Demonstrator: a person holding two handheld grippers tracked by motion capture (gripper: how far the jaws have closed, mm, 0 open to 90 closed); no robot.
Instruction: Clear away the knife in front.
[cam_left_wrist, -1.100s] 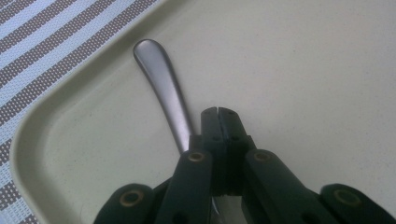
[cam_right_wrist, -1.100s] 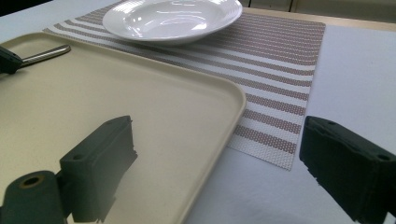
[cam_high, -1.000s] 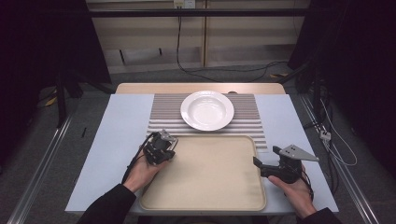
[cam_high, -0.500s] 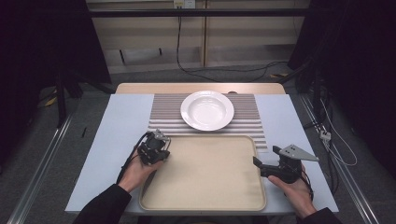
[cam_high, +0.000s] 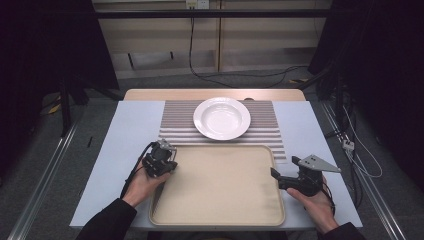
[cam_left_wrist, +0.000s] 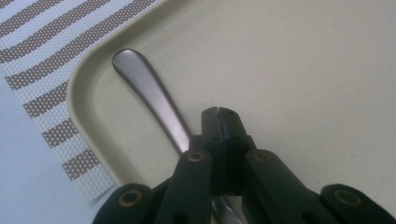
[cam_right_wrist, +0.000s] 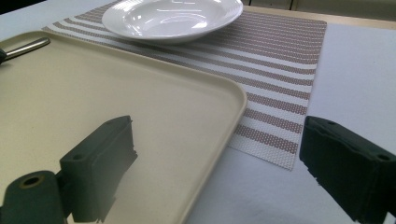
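A beige tray (cam_high: 220, 200) lies at the near middle of the table. A metal utensil handle (cam_left_wrist: 144, 88) rests in the tray's far left corner and runs under my left gripper (cam_left_wrist: 218, 113). That gripper's jaws are pressed together with nothing between their tips. In the high view the left gripper (cam_high: 161, 161) sits over that same corner. My right gripper (cam_right_wrist: 224, 172) stands open, with the tray's right rim (cam_right_wrist: 219, 121) passing between its jaws. It shows at the tray's right edge (cam_high: 278, 179).
A white plate (cam_high: 221, 117) stands on a striped placemat (cam_high: 175, 125) beyond the tray; both also show in the right gripper view, plate (cam_right_wrist: 173, 18) and placemat (cam_right_wrist: 280, 56). The pale blue table top (cam_high: 125, 145) flanks the tray on both sides.
My left gripper has shifted slightly to the left over the tray's corner. The right gripper has kept still.
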